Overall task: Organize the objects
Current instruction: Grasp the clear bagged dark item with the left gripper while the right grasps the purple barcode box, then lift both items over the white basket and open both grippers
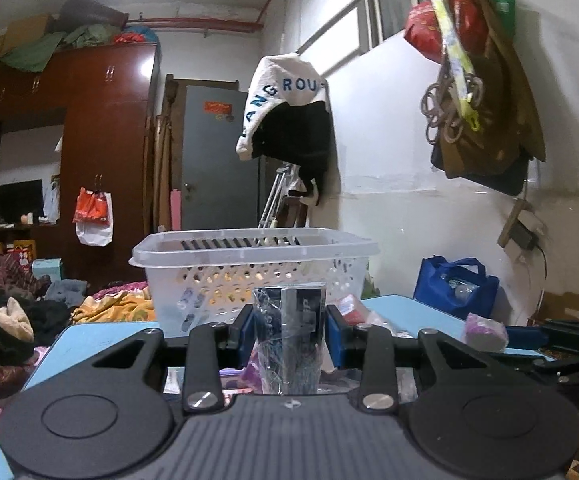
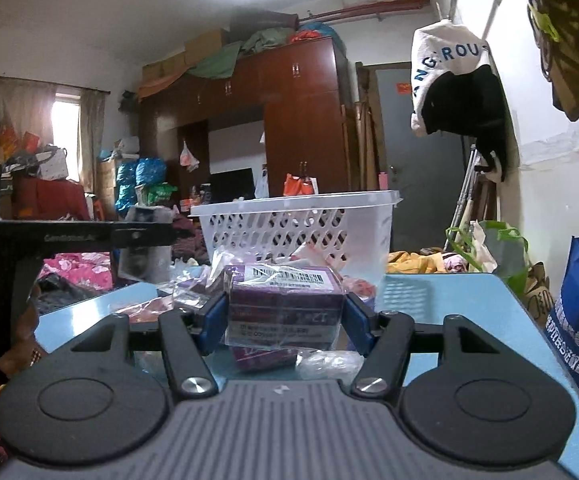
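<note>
Left gripper (image 1: 288,330) pinching a dark glossy box (image 1: 289,320) in crinkly film, right gripper (image 2: 285,318) clamping a purple wrapped box (image 2: 285,304), both over the smooth blue table (image 2: 449,300), perforated white plastic basket (image 2: 301,228) behind

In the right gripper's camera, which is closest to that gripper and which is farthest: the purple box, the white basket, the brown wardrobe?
1. Purple box: nearest, clamped between the right gripper fingers, above the blue table.
2. White basket: next, standing on the table just behind the box.
3. Brown wardrobe: farthest, against the back wall of the room, beyond the basket.
</note>
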`<state>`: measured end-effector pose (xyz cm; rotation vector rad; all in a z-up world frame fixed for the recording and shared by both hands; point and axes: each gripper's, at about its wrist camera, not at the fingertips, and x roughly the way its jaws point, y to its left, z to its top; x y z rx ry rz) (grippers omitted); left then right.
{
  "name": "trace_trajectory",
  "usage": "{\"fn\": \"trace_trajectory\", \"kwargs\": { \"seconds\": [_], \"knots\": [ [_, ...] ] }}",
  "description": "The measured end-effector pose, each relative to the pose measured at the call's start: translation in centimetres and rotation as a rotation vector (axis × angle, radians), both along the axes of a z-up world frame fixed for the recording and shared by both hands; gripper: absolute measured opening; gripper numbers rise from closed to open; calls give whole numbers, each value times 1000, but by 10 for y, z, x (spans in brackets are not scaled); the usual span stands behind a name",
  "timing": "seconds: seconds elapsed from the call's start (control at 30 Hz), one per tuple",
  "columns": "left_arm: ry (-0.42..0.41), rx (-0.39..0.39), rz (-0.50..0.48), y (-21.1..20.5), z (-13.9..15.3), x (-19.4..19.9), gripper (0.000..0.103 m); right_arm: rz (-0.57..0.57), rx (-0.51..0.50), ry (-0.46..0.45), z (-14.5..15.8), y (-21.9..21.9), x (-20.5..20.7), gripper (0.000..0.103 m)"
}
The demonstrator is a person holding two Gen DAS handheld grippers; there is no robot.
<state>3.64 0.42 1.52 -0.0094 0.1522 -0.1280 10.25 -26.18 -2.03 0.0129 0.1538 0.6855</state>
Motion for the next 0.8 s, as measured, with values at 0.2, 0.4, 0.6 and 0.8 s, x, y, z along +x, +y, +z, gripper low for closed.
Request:
{"fn": "trace_trajectory", "kwargs": {
  "seconds": [0.2,0.4,0.6,0.8],
  "knots": [
    [-3,-15,16,11,-1,-1,40,-13,5,3,1,-2,4,64],
    [-15,-18,25,15,0,-2,40,-23,4,5,1,-2,6,64],
    [-16,-30,29,22,0,-2,40,-26,7,1,4,-2,7,64],
    [-25,-38,28,25,5,-2,40,-19,7,-2,12,2,10,64]
  ]
}}
